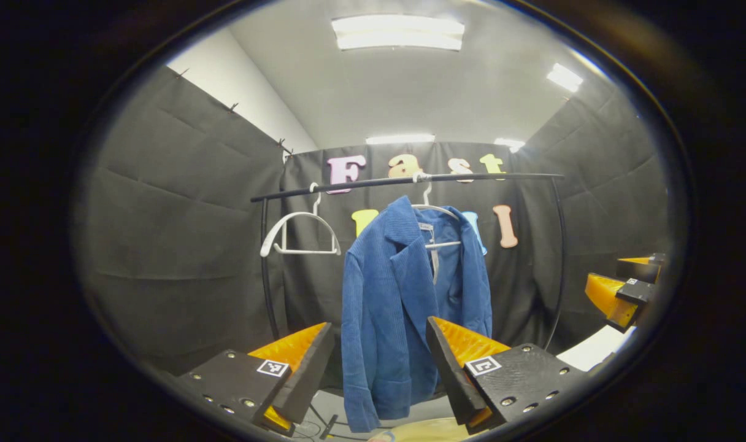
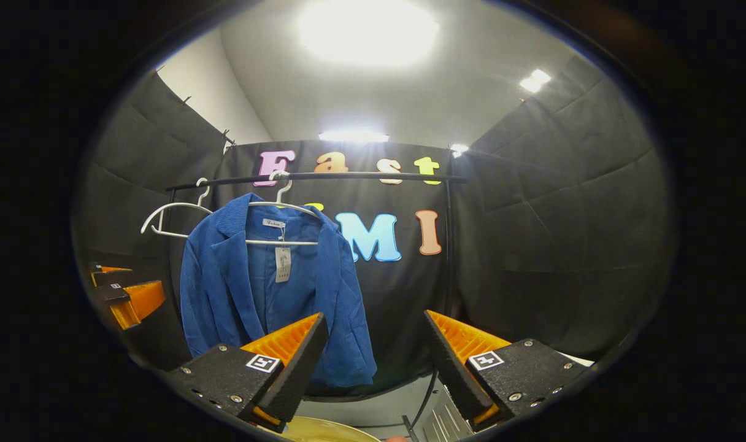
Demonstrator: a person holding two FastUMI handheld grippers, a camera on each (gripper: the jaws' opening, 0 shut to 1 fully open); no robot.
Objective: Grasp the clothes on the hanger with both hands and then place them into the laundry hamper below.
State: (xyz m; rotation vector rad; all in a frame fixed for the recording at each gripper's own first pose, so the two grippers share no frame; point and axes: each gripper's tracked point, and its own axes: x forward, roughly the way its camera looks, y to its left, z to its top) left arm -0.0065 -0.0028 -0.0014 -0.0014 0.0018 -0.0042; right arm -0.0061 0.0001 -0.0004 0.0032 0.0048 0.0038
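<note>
Now, black-draped booth under ceiling lights [image 1: 397, 32]: blue jacket [image 1: 403, 307] hangs on a hanger [image 2: 284, 212] from the rail [image 1: 403, 180]; left gripper [image 1: 379, 362] and right gripper [image 2: 376, 356] gape wide, empty, short of it.

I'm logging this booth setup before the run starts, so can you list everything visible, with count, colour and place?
Jacket: one, blue, hanging open-fronted on a hanger on the rail, with a paper tag at the collar.
Hangers: two, white; one carries the jacket, the other hangs empty beside it on the rail.
Rail: one, black, a garment rack with curved uprights against the back wall.
Hamper rim: one, pale yellow, a sliver at the bottom edge below the jacket.
Ceiling lights: several, white, overhead.
Left gripper: fingers apart, short of the jacket.
Right gripper: fingers apart, holding nothing.
</note>
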